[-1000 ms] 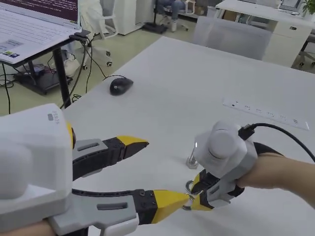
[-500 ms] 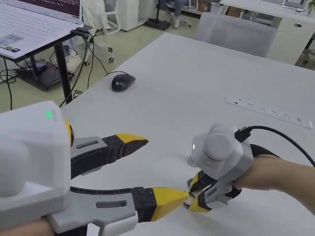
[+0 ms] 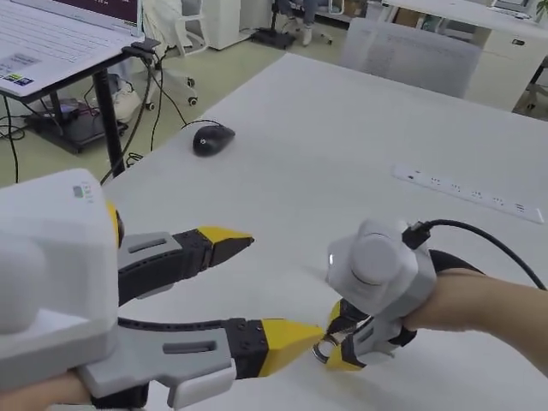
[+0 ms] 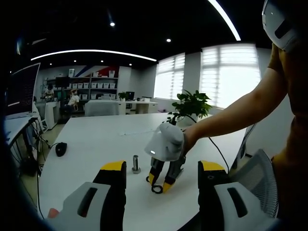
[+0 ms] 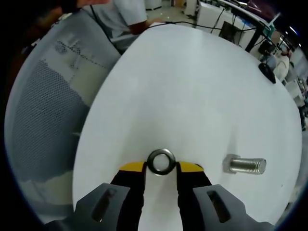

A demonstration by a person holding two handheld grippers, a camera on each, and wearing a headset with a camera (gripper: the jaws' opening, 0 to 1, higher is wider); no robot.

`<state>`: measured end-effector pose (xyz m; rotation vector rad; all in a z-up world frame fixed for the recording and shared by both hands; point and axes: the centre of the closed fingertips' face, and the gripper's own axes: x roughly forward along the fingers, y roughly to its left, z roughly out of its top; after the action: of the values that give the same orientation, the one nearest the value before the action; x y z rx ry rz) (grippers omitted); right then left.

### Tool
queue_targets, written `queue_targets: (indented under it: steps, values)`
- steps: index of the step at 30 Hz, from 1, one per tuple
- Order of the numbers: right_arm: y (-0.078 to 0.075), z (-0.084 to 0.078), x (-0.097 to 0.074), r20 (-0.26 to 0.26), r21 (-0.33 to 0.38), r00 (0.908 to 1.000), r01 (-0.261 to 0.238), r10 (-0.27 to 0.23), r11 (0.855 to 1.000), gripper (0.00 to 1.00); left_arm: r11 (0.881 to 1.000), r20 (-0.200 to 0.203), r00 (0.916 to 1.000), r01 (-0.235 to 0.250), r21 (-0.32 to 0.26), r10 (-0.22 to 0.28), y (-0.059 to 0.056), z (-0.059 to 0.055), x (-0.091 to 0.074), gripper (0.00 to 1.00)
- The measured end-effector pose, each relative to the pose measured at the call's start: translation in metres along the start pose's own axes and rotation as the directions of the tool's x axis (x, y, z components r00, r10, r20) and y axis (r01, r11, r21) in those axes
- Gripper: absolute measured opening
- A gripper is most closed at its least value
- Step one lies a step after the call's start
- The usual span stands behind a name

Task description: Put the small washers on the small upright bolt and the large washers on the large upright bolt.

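Observation:
My right gripper [image 3: 330,349] is shut on a steel washer [image 3: 323,351], which it holds by the rim just above the white table [image 3: 342,154]. The right gripper view has the washer [image 5: 160,161] pinched between the yellow tips of the right gripper [image 5: 160,168], and a steel bolt [image 5: 244,165] stands on the table off to one side. My left gripper [image 3: 282,287] is open in the foreground with nothing between its jaws. From the left gripper [image 4: 162,168] I see the upright bolt [image 4: 136,163] just left of the right gripper [image 4: 161,185] and the washer [image 4: 157,189].
A black mouse [image 3: 213,139] lies at the table's left edge and a white power strip [image 3: 467,195] lies far right. A laptop [image 3: 51,34] sits on a stand beyond the left edge. A grey mesh chair [image 5: 53,96] stands close to the table edge.
The right gripper has shifted slightly toward me with the washer, and its body now covers the bolt in the head view. The left gripper stays open and has hardly moved.

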<state>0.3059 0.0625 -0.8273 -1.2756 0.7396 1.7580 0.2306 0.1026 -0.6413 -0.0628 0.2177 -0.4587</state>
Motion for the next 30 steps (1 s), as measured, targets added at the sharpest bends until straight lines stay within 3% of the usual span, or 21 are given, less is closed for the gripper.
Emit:
queue_targets:
  steps: [30]
  values:
    - [-0.0011, 0.0001, -0.0013, -0.017, 0.014, 0.9998, 0.005, -0.004, 1.0, 0.22, 1.0, -0.002, 1.0, -0.01, 0.001, 0.01, -0.0001, -0.0013, -0.0006, 0.59]
